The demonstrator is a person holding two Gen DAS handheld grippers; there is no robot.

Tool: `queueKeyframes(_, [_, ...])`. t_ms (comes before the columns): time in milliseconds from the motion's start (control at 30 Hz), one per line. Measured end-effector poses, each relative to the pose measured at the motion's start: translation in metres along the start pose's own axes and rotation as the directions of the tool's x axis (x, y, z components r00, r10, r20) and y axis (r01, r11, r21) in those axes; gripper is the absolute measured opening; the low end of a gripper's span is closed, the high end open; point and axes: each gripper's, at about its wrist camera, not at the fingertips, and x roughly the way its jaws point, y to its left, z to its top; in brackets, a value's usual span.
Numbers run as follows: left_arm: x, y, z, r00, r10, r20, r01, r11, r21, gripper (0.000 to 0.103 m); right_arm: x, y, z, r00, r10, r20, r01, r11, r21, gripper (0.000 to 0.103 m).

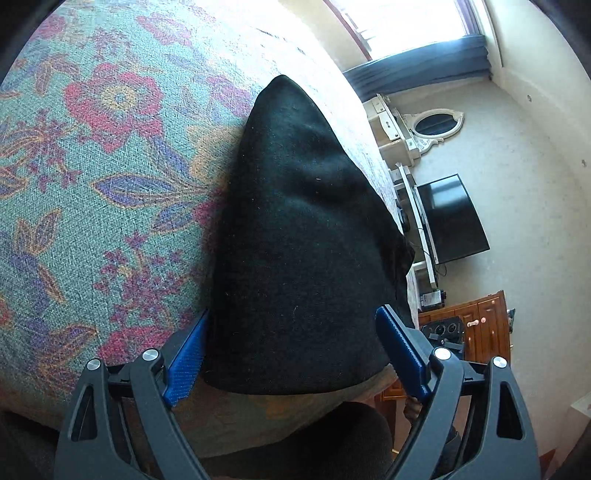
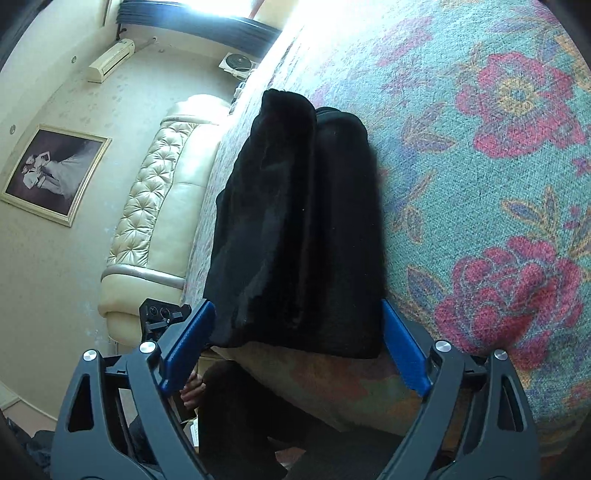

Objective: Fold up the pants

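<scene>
**A:** Centre of both views: the black, soft knit pants [image 1: 295,229], lying on the woven bedspread with red and blue flowers on green [image 1: 92,155], close to its near edge. What do you make of their shape?

**B:** In the right wrist view the black pants [image 2: 303,221] read as a narrow, stacked bundle — two long layers side by side, one lapped over the other, the near end squared off. I judge that the legs are already brought together and at least one fold is made. How many folds lie under the top layer, you cannot tell from here.

**A:** And your tools?

**B:** Your left gripper [image 1: 295,350] stands with its blue pads wide apart, straddling the near end of the bundle; no pad presses on the cloth, so it holds nothing. Your right gripper [image 2: 297,343] is likewise parted — a little less wide — with the bundle's near edge between the fingers but not pinched. Both hands are empty.

**A:** What is left?

**B:** Probably little. Either one last fold, near end carried over to the far end, or simply a check that the edges are even. The bundle looks tidy, with no loose leg trailing off.

**A:** Surroundings?

**B:** Beyond the bedspread: a cream tufted headboard [image 2: 147,206], a framed picture [image 2: 55,173], and in the left view a dark television screen [image 1: 450,218] by a bright window [image 1: 413,22].
</scene>
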Motion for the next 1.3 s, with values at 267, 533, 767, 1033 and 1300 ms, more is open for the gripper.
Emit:
queueKeyframes(267, [0.011,-0.010,-0.007,0.988,0.152,-0.011,-0.149,0.981,0.127,0.064,0.000,-0.019,-0.008,0.999,-0.037,-0.024,0.037,0.999,0.009,0.034])
queueKeyframes(533, [-0.006,-0.007,-0.003,0.996,0.086,-0.029,-0.083,0.993,0.087,0.061,-0.019,-0.026,-0.006,0.995,0.086,-0.054,-0.084,0.996,0.027,0.046])
queueKeyframes(767, [-0.043,-0.010,0.041,0.993,0.077,0.093,-0.092,0.982,0.163,0.081,-0.041,-0.022,0.039,0.994,0.079,0.079,-0.076,0.997,-0.032,0.088])
queueKeyframes(1033, [0.022,0.002,0.100,0.998,0.052,-0.022,-0.047,0.982,0.185,0.081,0.005,-0.023,0.107,0.990,0.130,0.060,-0.130,0.992,-0.001,0.088])
queueKeyframes(1300, [0.061,-0.012,0.127,0.999,0.028,-0.032,-0.021,0.977,0.213,0.081,0.040,-0.010,0.135,0.992,0.126,0.020,-0.126,0.992,-0.031,0.088])
